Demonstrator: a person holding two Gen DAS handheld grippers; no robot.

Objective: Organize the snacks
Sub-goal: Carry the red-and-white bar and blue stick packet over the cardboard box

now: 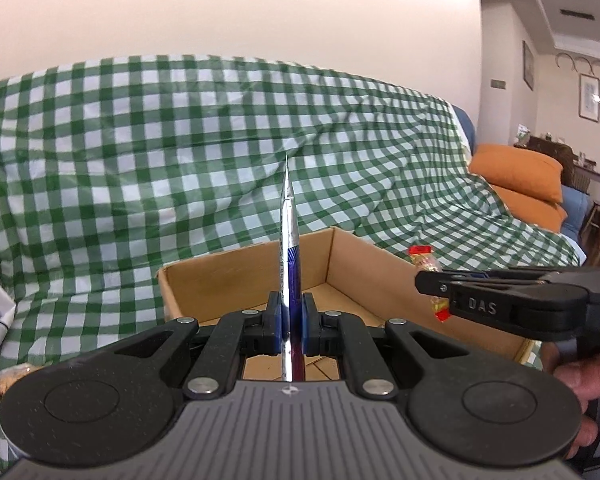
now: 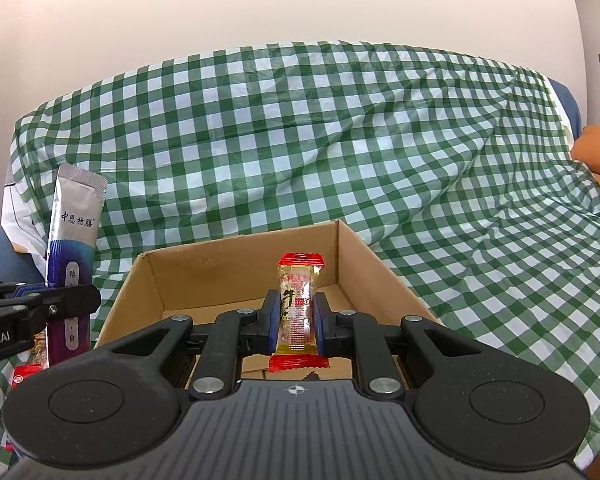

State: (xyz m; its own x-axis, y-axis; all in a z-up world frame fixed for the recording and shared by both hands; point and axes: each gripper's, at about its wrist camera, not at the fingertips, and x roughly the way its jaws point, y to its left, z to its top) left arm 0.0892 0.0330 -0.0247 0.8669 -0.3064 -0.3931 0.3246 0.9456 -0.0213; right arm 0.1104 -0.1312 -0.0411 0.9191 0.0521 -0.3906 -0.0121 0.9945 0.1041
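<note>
Both snacks carried upright and edge-on, presumably for a clean drop into the cardboard box [image 2: 236,264] below and ahead.

Left gripper [image 1: 291,320]: clamped on a silver-and-purple sachet [image 1: 289,248], pinched low on its body, with the long sealed top poking up well above the fingertips. Seen from the right wrist view as a flat packet with printed characters, held just left of the box's left wall, not yet over the opening.

Right gripper [image 2: 297,320]: closed on a small candy in a clear wrapper with red twisted ends [image 2: 300,304], gripped around the middle, one red end above the pads and one below. Positioned in line with the near rim of the box, seemingly over it.

Box: open-topped, resting on the green checked cloth [image 2: 340,140]. Floor mostly hidden by the grippers; visible part bare brown card, possibly something flat near the front edge, too obscured to name.

More packets on the cloth [image 2: 24,372] at far left, outside the box, partly hidden.
</note>
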